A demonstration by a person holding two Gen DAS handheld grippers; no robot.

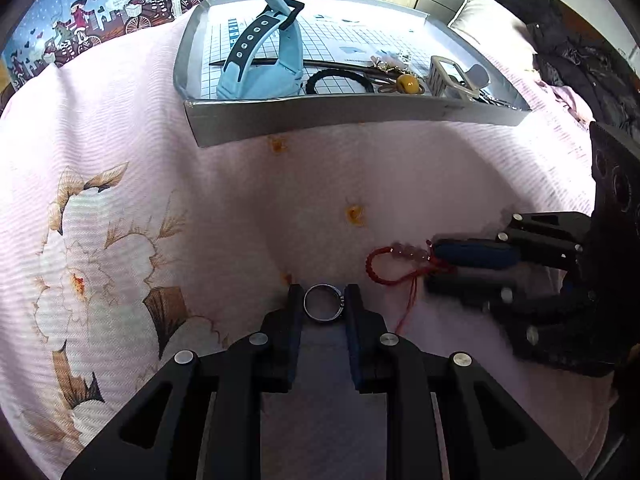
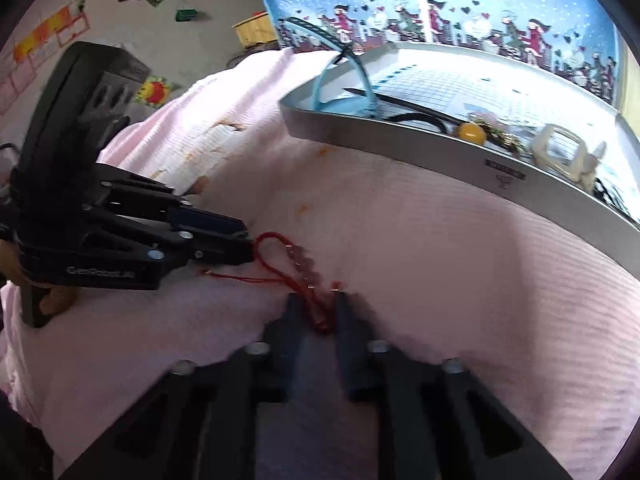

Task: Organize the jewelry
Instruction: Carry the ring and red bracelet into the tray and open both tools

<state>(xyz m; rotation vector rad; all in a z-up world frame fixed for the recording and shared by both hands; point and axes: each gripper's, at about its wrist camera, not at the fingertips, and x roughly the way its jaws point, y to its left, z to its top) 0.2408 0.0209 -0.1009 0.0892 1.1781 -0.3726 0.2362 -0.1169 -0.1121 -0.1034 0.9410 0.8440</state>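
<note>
In the left wrist view, your left gripper (image 1: 323, 304) has its fingers (image 1: 294, 312) standing either side of the ring (image 1: 323, 303) on the bed (image 1: 240, 200), the gap only a little wider than the ring; whether the pads already pinch it or just bracket it, you cannot tell from here. To do this step well, close squarely across the ring's width and lift straight up so it does not tip or slip flat into the cloth, then carry it over the near wall of the tray (image 1: 352, 114), which lies well ahead with the watch (image 1: 264, 60) and hair tie (image 1: 340, 80) already inside. Your right gripper (image 1: 432, 262) reaches in from the right, its tips at the bracelet (image 1: 390, 258), just right of the ring. In the right wrist view, the right fingers (image 2: 294, 320) are partly open with the red cord of the bracelet lying between them, beads just ahead; no firm hold shows yet. Gather cord and beads together before you close, since a loose strand will likely trail.
</note>
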